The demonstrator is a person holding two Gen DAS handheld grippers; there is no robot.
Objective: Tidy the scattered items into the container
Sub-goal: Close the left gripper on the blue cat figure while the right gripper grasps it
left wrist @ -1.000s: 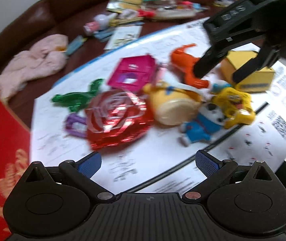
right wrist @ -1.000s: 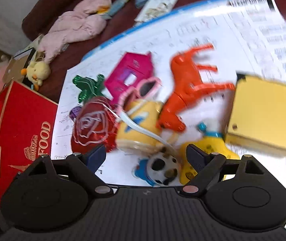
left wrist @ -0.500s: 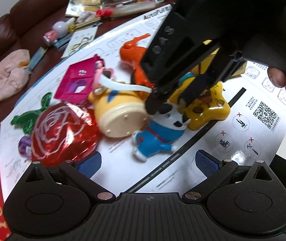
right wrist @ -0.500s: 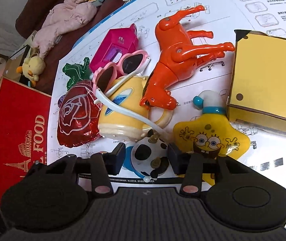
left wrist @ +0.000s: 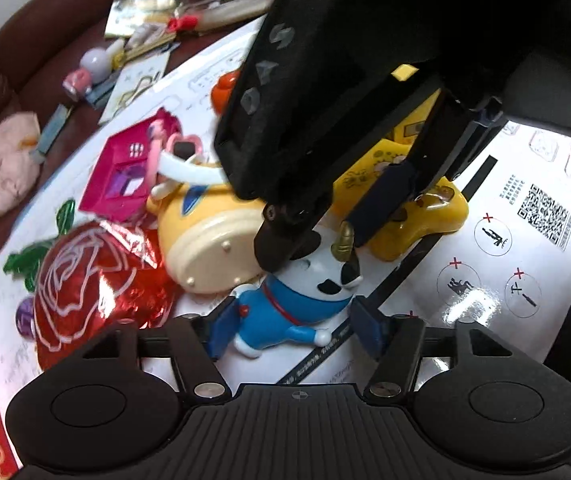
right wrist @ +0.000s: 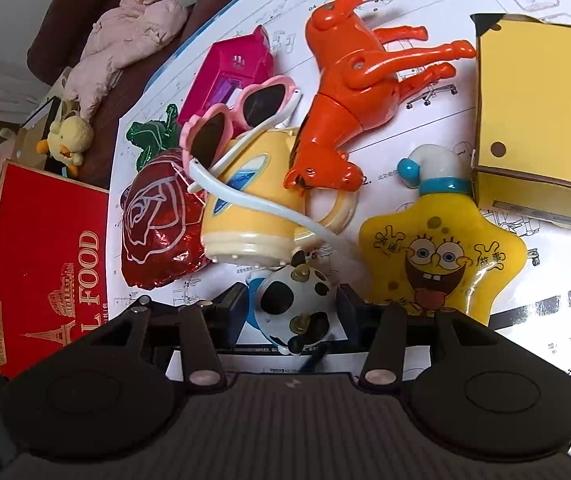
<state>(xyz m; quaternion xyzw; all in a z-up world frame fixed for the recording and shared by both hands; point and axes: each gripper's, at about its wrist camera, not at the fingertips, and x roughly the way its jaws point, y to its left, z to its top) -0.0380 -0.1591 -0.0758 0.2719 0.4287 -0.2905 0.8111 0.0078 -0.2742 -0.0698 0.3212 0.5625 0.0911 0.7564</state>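
A blue cat figure with a cow-spotted head [left wrist: 297, 300] [right wrist: 295, 304] lies on a white paper sheet. My right gripper [right wrist: 289, 316] is closed on its head. My left gripper [left wrist: 291, 328] straddles its blue body, pads [left wrist: 221, 330] close to or touching it. The right gripper [left wrist: 313, 236] shows from outside in the left wrist view. Around it lie a red foil rose [right wrist: 157, 220], a yellow toy kettle [right wrist: 253, 204], pink heart sunglasses [right wrist: 237, 120], an orange horse [right wrist: 357, 84] and a yellow SpongeBob bottle [right wrist: 441, 252].
A red "FOOD" box [right wrist: 49, 264] stands at the left. A yellow cardboard box [right wrist: 541, 112] sits at the right. A pink toy house [right wrist: 229, 72], a green foil piece [right wrist: 153, 136], pink cloth [right wrist: 133, 28] and a plush duck [right wrist: 65, 140] lie beyond, on a brown sofa.
Both grippers closed in on the blue cat figure. The right gripper shut on its head; the left moved forward and narrowed around its body.
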